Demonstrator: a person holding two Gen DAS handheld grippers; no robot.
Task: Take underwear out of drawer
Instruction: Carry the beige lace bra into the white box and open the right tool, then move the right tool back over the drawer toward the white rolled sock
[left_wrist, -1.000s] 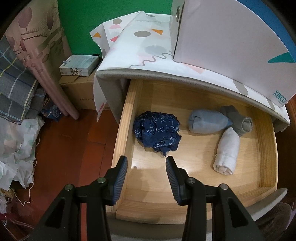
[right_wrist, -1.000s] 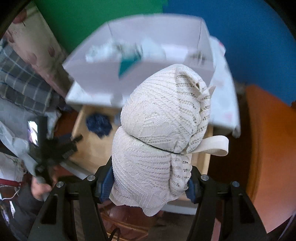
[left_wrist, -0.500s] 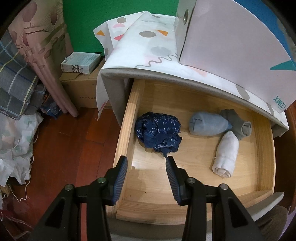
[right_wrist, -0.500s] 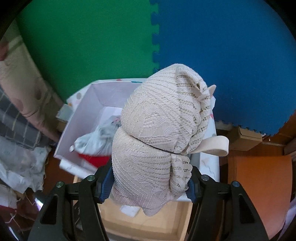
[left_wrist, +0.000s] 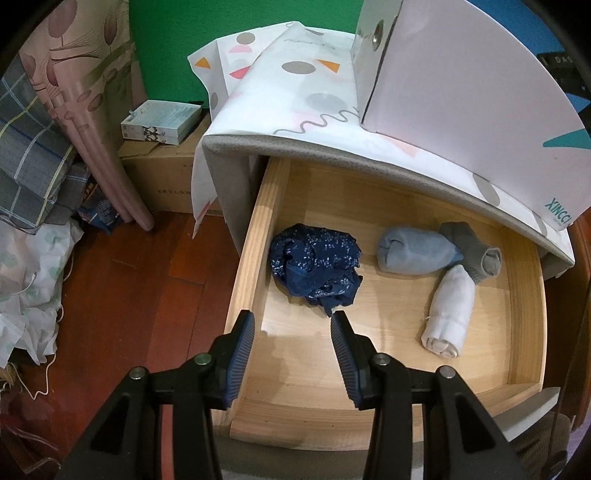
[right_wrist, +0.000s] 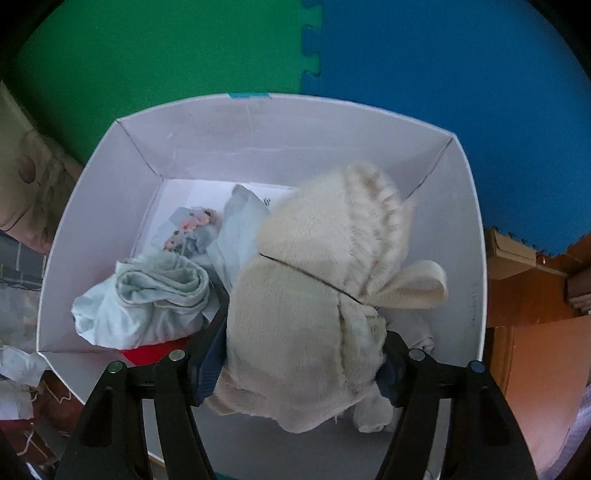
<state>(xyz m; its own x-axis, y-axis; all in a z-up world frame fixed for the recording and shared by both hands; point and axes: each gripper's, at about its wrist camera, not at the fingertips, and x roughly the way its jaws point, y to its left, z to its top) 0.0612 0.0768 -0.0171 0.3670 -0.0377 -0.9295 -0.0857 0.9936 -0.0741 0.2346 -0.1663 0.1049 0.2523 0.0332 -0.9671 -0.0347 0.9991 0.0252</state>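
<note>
The wooden drawer (left_wrist: 255, 236) stands pulled out in the left wrist view. In it lie crumpled navy patterned underwear (left_wrist: 314, 258), a light blue roll (left_wrist: 413, 251), a grey roll (left_wrist: 476, 254) and a white roll (left_wrist: 450, 310). My left gripper (left_wrist: 291, 332) hangs open and empty above the drawer's near left corner, just short of the navy piece. My right gripper (right_wrist: 299, 373) is over the white box (right_wrist: 280, 136), its jaws opening. Cream lace underwear (right_wrist: 317, 280) sits blurred between them, slipping loose toward the box.
The white box (left_wrist: 461, 85) stands on the cabinet's patterned cloth (left_wrist: 295, 92), directly above the drawer. Inside it are a pale blue garment (right_wrist: 147, 295) and something red (right_wrist: 155, 352). A cardboard carton with a small box (left_wrist: 162, 118), a pink curtain (left_wrist: 92, 122) and cloth heaps (left_wrist: 29, 280) crowd the floor at left.
My right gripper carried the cream underwear from beside the drawer to above the white box, and its jaws have widened. The left gripper has stayed over the drawer.
</note>
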